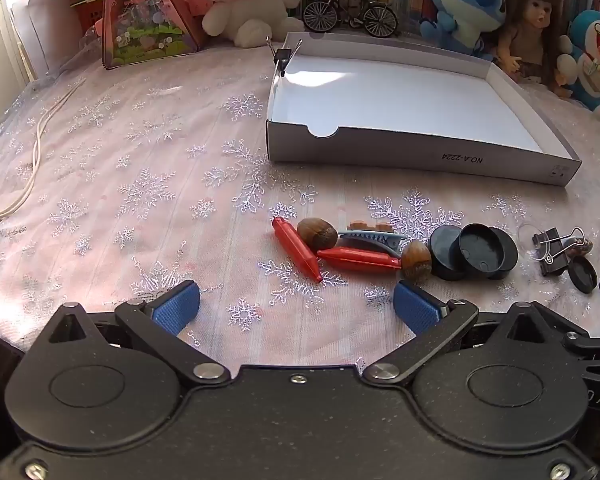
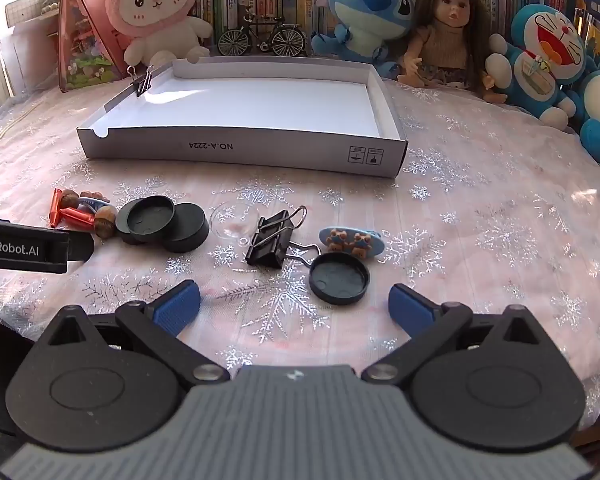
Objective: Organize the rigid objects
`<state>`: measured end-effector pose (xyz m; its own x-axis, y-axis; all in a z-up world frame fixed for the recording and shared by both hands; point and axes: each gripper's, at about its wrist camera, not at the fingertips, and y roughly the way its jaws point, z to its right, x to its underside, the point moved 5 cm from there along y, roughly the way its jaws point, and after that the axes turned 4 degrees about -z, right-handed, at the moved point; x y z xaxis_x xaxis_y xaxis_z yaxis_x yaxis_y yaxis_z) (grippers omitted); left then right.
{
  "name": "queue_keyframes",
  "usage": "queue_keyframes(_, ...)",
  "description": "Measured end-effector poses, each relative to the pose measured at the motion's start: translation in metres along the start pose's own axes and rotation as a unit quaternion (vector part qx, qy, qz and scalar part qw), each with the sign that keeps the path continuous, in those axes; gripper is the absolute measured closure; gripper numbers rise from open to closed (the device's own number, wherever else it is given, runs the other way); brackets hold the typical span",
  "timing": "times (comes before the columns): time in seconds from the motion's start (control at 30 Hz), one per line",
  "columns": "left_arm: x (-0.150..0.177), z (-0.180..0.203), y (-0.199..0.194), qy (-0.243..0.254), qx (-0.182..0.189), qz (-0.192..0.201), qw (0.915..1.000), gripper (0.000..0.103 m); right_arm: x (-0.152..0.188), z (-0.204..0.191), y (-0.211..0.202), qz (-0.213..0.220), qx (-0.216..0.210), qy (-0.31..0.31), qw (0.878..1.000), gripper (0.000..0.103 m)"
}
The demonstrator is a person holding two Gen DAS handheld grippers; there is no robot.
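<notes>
A white shallow box lies open on the table, with a binder clip on its far left corner. In front of it lie two red crayon-like pieces, two acorns, a blue hair clip, black round lids, a black binder clip, a single black lid and a blue bear hair clip. My left gripper is open and empty just before the red pieces. My right gripper is open and empty just before the single lid.
Plush toys, a doll, a toy bicycle and books line the back edge. A pink house-shaped case stands back left. A white cable lies at the left. A clear suction cup lies among the objects.
</notes>
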<state>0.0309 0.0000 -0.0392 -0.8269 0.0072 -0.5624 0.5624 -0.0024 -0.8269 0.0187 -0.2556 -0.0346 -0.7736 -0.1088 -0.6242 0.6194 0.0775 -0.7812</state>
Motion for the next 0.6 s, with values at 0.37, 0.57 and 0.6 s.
queue_keyframes(0.37, 0.0026, 0.0001, -0.0028, 0.010, 0.002, -0.007, 0.9999, 0.000, -0.0016, -0.0013, -0.0003, -0.002, 0.000, 0.000, 1.000, 0.000)
queue_keyframes(0.57, 0.0092, -0.0030, 0.0045, 0.018, 0.009, -0.014, 0.9997, 0.000, -0.0002, -0.0011, -0.0017, -0.002, 0.000, 0.002, 1.000, 0.000)
queue_keyframes(0.6, 0.0033, -0.0039, 0.0040, 0.018, 0.009, -0.016, 0.9997, 0.000, 0.0001, -0.0004, -0.0015, -0.001, 0.001, 0.002, 1.000, 0.000)
